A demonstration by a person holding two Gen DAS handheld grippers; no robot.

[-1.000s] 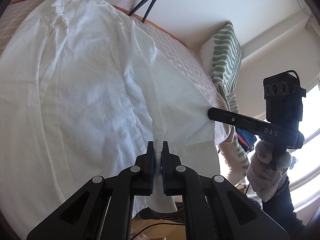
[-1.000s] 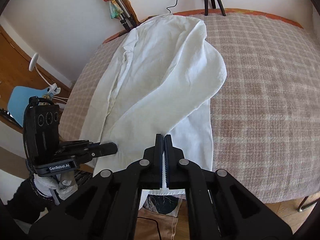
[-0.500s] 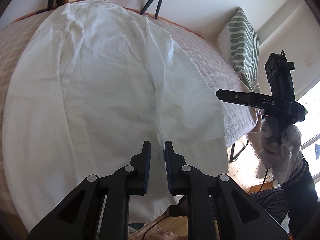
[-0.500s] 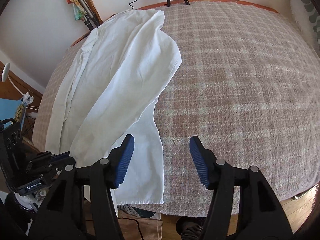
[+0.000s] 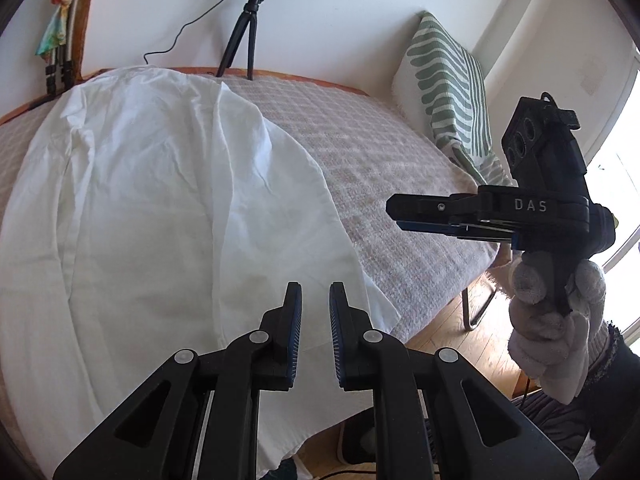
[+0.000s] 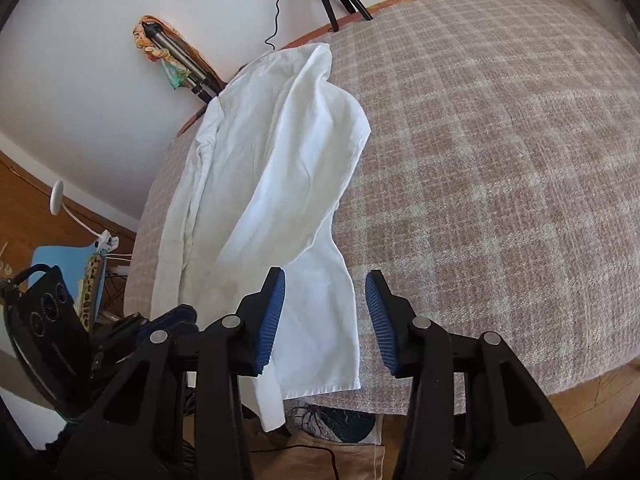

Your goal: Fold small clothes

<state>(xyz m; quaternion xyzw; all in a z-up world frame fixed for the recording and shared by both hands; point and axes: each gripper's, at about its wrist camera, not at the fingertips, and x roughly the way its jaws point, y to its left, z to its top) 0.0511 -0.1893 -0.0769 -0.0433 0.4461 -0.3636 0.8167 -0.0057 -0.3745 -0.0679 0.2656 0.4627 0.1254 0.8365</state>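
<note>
A white shirt (image 5: pixel 152 216) lies spread on a table covered by a checked cloth (image 6: pixel 500 168), its near hem hanging over the table's front edge and one side already folded lengthwise over the body. The left hand-held gripper (image 5: pixel 315 320) hovers over the hem with its jaws a little apart, holding nothing; the right hand-held gripper (image 6: pixel 325 312) hangs above the shirt's lower corner with its jaws wide apart, likewise empty. The step in hand appears to be the pause between folds: one lengthwise fold is laid down and released. The next move probably calls for fresh grips, either on the opposite long edge or on the two hem corners, so that the shirt can be folded again without dragging the layer already laid. One second ago both hand-held grippers were pinched on the cloth near the hem; half a second ago both had opened and let it go, and since then they have drawn back from the fabric. A striped cushion (image 5: pixel 448 92) and a tripod (image 5: pixel 244 32) stand beyond the table.
</note>
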